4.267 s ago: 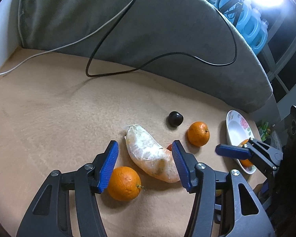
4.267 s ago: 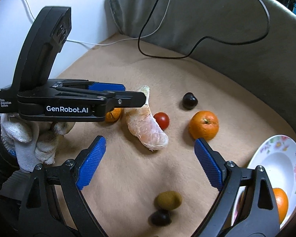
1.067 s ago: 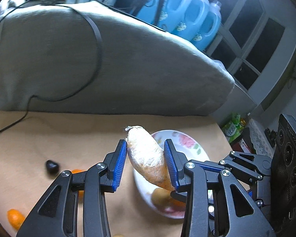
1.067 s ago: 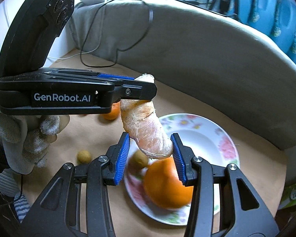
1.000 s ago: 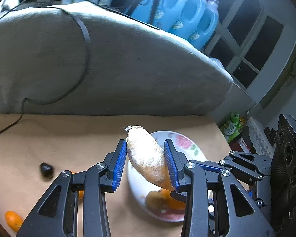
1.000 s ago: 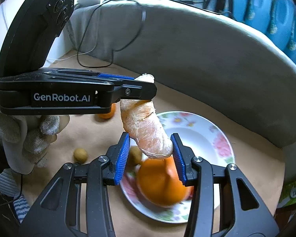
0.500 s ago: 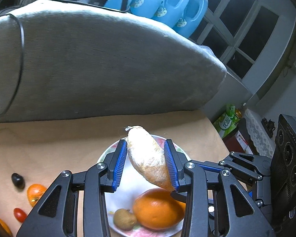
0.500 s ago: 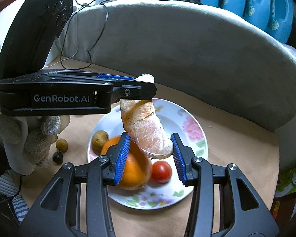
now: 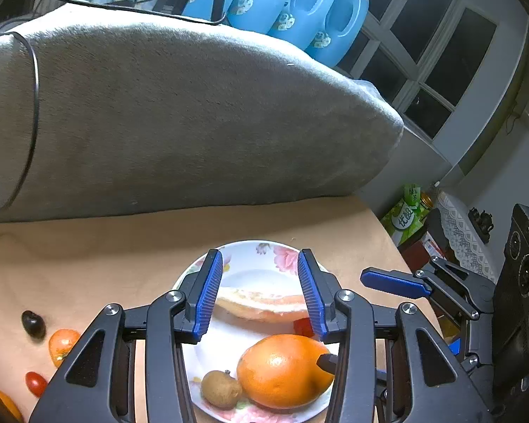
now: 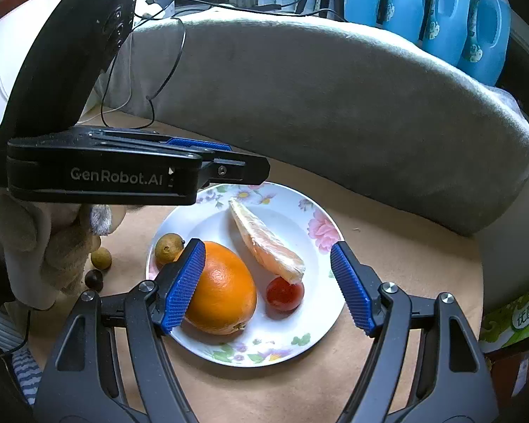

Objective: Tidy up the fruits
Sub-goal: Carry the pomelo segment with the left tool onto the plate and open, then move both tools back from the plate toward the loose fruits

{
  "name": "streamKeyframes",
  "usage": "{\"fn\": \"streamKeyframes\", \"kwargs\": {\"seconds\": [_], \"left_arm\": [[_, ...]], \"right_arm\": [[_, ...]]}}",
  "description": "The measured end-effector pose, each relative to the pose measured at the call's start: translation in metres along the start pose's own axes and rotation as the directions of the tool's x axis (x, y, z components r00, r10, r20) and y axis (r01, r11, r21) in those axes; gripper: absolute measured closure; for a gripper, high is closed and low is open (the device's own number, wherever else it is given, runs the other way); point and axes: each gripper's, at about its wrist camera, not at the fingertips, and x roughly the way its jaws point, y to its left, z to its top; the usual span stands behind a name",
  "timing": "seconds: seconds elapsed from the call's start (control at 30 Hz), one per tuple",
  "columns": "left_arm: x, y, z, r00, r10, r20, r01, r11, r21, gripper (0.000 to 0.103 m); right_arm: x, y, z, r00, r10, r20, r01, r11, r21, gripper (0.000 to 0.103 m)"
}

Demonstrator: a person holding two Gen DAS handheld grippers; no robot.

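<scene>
- The grey cushion (image 9: 180,120) walls off the tabletop (image 9: 88,261) behind the plate (image 10: 299,338).
- The plate is the collecting spot; it holds what is sorted.
- Left gripper (image 9: 261,294) and right gripper (image 10: 268,285) hover above the plate, fingers spread, holding nothing.
- The orange (image 10: 222,289) sits at the plate's near side.
- The peeled wedge (image 10: 264,243) lies across the plate's middle, its tip on the tomato (image 10: 285,293).
- A dark fruit (image 9: 33,323), a mandarin (image 9: 61,344) and another tomato (image 9: 36,383) wait left of the plate.
</scene>
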Motion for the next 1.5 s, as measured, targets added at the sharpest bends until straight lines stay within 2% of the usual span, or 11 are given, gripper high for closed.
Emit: {"fn": "streamKeyframes", "kwargs": {"seconds": [0.07,0.53,0.77,0.9,0.97,1.3,1.5], "left_arm": [[-0.002,-0.001,0.000,1.000,0.003,0.004,-0.003,1.000,0.003,0.054],[-0.031,0.006,-0.006,0.998,0.051,0.034,-0.051,0.999,0.010,0.045],[-0.053,0.020,-0.013,0.994,0.094,0.046,-0.095,0.996,0.000,0.045],[-0.071,0.029,-0.021,0.987,0.146,0.060,-0.147,0.989,0.005,0.045],[-0.079,0.035,-0.025,0.984,0.168,0.066,-0.169,0.986,0.002,0.045],[-0.115,0.076,-0.052,0.958,0.276,0.075,-0.273,0.961,-0.054,0.045],[-0.129,0.101,-0.066,0.946,0.318,0.059,-0.310,0.944,-0.111,0.045]], "right_arm": [[-0.001,0.001,-0.001,1.000,-0.001,0.001,0.001,1.000,0.003,0.027],[-0.023,0.014,-0.005,0.999,0.034,0.023,-0.035,0.999,0.039,0.027],[-0.029,0.027,-0.003,0.997,0.074,0.032,-0.075,0.996,0.052,0.027],[-0.031,0.041,-0.001,0.994,0.100,0.039,-0.102,0.994,0.041,0.026],[-0.031,0.048,0.000,0.993,0.112,0.043,-0.114,0.993,0.035,0.019],[-0.018,0.082,0.006,0.982,0.185,0.032,-0.185,0.983,0.009,0.019],[-0.008,0.102,0.008,0.975,0.220,0.019,-0.219,0.976,-0.004,0.019]]}}
